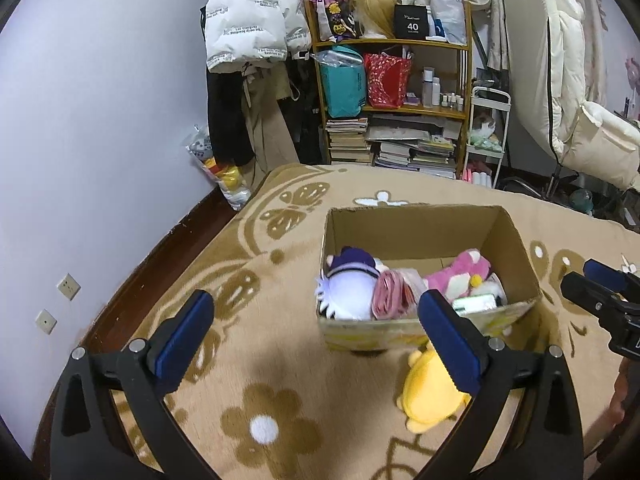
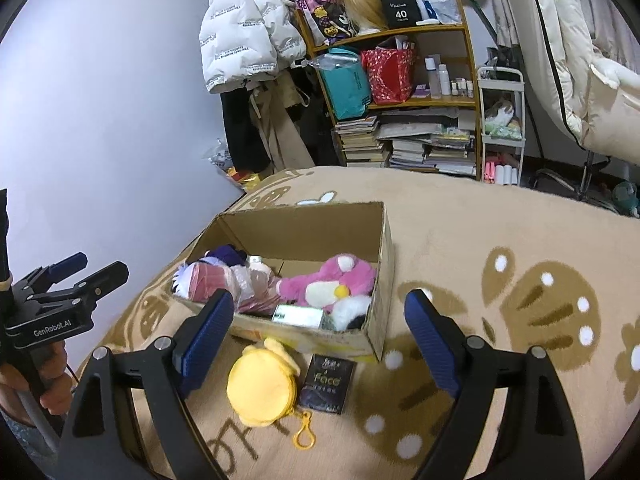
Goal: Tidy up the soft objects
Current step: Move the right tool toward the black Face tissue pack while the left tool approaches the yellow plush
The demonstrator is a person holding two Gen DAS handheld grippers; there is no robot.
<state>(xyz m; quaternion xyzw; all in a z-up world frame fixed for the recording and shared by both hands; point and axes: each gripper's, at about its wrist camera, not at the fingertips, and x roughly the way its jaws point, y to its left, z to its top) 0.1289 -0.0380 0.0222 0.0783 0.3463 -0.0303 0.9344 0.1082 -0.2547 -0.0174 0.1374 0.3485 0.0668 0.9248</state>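
Note:
A cardboard box (image 1: 516,248) (image 2: 384,240) stands on a beige patterned blanket. It holds a pink plush (image 1: 460,272) (image 2: 332,276), a white and purple plush (image 1: 348,292) (image 2: 224,258), a pink bundle (image 1: 390,296) and a small green packet (image 2: 298,316). A yellow plush pouch (image 2: 260,388) (image 1: 428,396) with a clip lies in front of the box, beside a black "Face" packet (image 2: 326,384). My left gripper (image 1: 316,336) is open and empty, above the blanket left of the pouch. My right gripper (image 2: 318,332) is open and empty, above the pouch and packet.
A wooden shelf (image 1: 396,42) (image 2: 420,32) with bags, books and bottles stands behind the blanket, with hanging coats (image 1: 248,20) to its left and a white cart (image 2: 502,128) to its right. A wall (image 1: 100,120) runs along the left side.

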